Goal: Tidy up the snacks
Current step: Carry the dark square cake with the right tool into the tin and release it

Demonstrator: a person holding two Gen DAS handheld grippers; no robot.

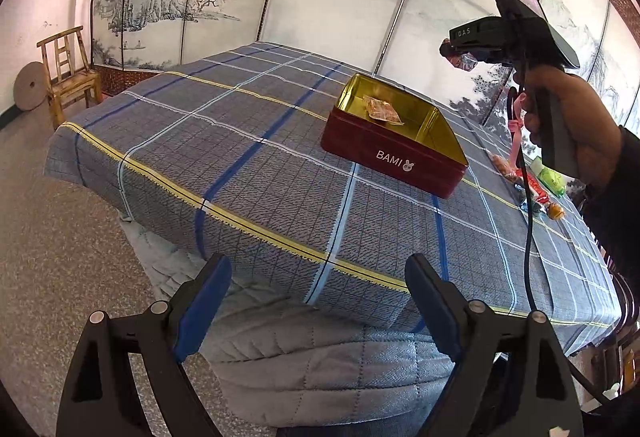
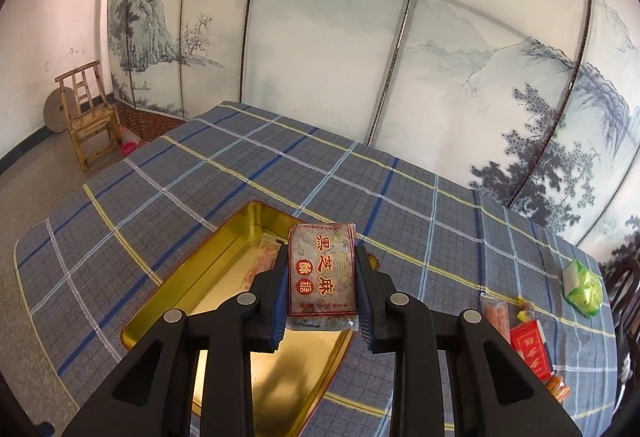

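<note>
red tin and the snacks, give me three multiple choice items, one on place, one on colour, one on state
1. Where is the orange snack packet?
A. inside the red BAMI tin
B. on the wooden chair
C. on the floor

2. What colour is the tin's inside?
A. blue
B. gold
C. white

3. What is the right gripper doing?
A. hanging open
B. shut on nothing
C. shut on the black sesame snack packet

Answers: 1 A, the packet lies on the tin's floor; 2 B, the walls and floor shine gold; 3 C, the jaws clamp the packet from both sides above the tin, while the left gripper is open.
</note>
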